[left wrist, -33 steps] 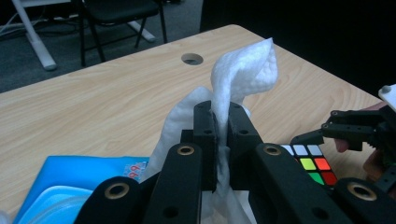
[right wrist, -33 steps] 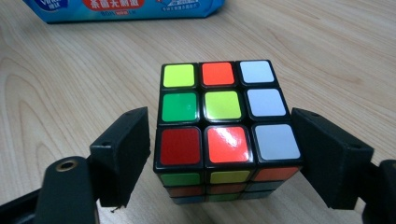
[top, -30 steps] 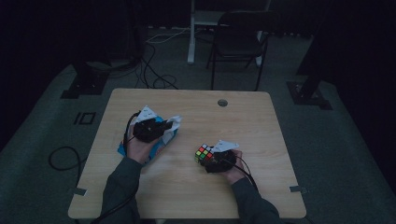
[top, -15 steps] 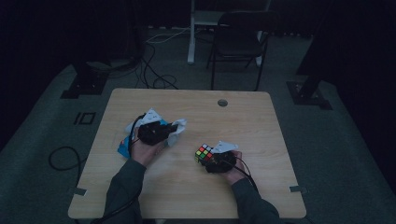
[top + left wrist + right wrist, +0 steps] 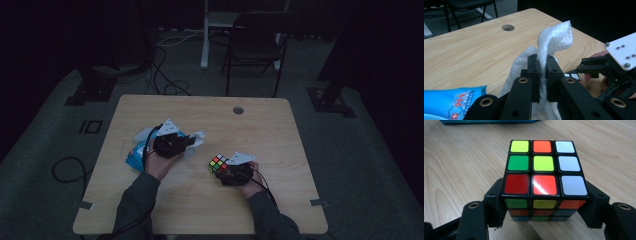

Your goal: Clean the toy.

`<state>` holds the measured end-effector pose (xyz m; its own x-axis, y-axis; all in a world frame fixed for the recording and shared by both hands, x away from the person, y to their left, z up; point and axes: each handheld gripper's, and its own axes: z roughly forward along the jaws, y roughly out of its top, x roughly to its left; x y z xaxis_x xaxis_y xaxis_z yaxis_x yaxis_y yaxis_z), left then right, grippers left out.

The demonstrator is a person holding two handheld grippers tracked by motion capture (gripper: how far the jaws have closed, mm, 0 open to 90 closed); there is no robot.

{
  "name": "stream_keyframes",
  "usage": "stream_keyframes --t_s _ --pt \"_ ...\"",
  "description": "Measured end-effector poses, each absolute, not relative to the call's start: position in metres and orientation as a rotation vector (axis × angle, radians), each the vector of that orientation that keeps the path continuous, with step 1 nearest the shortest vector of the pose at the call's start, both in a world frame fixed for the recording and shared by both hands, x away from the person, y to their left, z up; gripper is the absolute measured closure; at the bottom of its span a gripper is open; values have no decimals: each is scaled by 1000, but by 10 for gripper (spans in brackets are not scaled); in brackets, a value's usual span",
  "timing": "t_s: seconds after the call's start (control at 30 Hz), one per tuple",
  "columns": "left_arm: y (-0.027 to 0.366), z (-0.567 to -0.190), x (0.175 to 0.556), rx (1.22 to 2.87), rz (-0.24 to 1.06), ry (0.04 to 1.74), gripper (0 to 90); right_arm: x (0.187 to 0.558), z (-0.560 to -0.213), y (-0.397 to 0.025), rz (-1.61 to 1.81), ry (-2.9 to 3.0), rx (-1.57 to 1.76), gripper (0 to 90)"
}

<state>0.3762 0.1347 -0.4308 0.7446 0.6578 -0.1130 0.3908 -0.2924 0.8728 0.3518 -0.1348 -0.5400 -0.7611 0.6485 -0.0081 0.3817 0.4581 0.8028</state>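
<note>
— So, what's each hand doing right now?

— The left gripper (image 5: 176,143) has its fingers (image 5: 534,72) pressed together on a white, quilted wet wipe (image 5: 554,37), pinching it near the middle so a loose fold stands up above the fingers and the rest hangs below. Just beside it lies the blue wipe packet with red print (image 5: 454,100) on the pale wooden tabletop (image 5: 210,107).

— And the other one?

— The right gripper (image 5: 544,202) has its fingers (image 5: 495,200) clamped on a scrambled, multicoloured puzzle cube with black edges (image 5: 543,165), one finger on each side of its lowest layers. The cube sits near the middle of the tabletop, toward the person's side, and seems to rest on the wood or just above it; I can't tell which.

— Why hold it that low?

— My guess is it leaves the top face and the upper sides bare, so the wipe can pass over them while the cube is kept from sliding.

— How close are the two?

— Near, but apart. In the left gripper view the right gripper (image 5: 610,72) sits just past the wipe, to its right. The wipe seems pointed that way, ready for cleaning.
</note>
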Motion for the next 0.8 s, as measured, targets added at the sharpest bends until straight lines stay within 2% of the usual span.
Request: stream_keyframes --t_s 0.8 --pt "105 -444 372 1960 257 733 860 344 -530 -134 1242 2361 813 341"
